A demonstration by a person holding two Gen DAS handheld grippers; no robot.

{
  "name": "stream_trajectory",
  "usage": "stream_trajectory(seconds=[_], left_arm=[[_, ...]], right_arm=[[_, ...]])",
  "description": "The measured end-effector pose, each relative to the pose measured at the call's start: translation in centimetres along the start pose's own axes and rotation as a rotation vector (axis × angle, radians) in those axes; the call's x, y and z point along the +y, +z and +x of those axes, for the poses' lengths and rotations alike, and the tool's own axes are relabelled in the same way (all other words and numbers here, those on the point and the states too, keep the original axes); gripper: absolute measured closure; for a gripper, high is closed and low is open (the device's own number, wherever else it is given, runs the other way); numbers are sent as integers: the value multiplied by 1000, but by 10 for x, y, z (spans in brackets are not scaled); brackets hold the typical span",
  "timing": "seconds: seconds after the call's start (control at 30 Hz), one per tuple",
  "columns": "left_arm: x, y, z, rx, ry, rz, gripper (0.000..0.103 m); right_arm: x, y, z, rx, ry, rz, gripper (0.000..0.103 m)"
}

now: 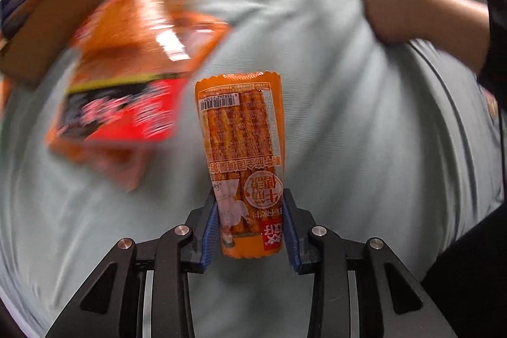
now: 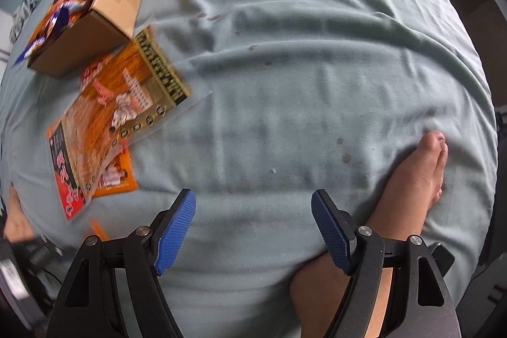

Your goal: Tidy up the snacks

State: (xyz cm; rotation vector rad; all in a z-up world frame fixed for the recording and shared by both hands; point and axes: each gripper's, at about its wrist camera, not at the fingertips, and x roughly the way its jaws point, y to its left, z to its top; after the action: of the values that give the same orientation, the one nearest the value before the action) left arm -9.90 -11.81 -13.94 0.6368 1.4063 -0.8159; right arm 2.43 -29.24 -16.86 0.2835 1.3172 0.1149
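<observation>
Pickup step: orange snack pkt (image 1: 242,154) is clamped by left gripper (image 1: 252,230); right gripper (image 2: 253,230) is held open, empty. Next: pkt likely to be carried to cardboard box (image 2: 104,8) w/ care.

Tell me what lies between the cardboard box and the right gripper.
In the right wrist view, a heap of flat orange snack packets lies between the cardboard box and the right gripper, on the pale green sheet.

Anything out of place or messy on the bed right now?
Yes. Several flat snack packets lie in a loose, overlapping heap on the sheet beside the cardboard box instead of inside it. The left gripper grips one orange packet; the right gripper is empty.
</observation>
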Motion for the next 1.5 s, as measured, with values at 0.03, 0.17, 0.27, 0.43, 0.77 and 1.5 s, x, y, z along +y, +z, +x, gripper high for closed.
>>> stream_trajectory(seconds=[0.03, 0.17, 0.27, 0.43, 0.77, 1.5], left_arm=[[8, -2, -7, -19, 2, -21, 69], [36, -13, -33, -94, 40, -67, 69], [60, -25, -47, -146, 47, -113, 69], [93, -40, -83, -247, 83, -158, 69], [135, -47, -108, -316, 151, -242, 69], [172, -70, -91, -278, 112, -369, 69]], right_arm=[[5, -1, 1, 6, -7, -28, 28], [29, -8, 10, 62, -7, -135, 28], [48, -14, 15, 79, -55, -223, 28], [80, -22, 24, 100, -124, -367, 28], [111, -23, 38, 150, -109, -422, 28], [211, -13, 54, 18, -219, -639, 28]])
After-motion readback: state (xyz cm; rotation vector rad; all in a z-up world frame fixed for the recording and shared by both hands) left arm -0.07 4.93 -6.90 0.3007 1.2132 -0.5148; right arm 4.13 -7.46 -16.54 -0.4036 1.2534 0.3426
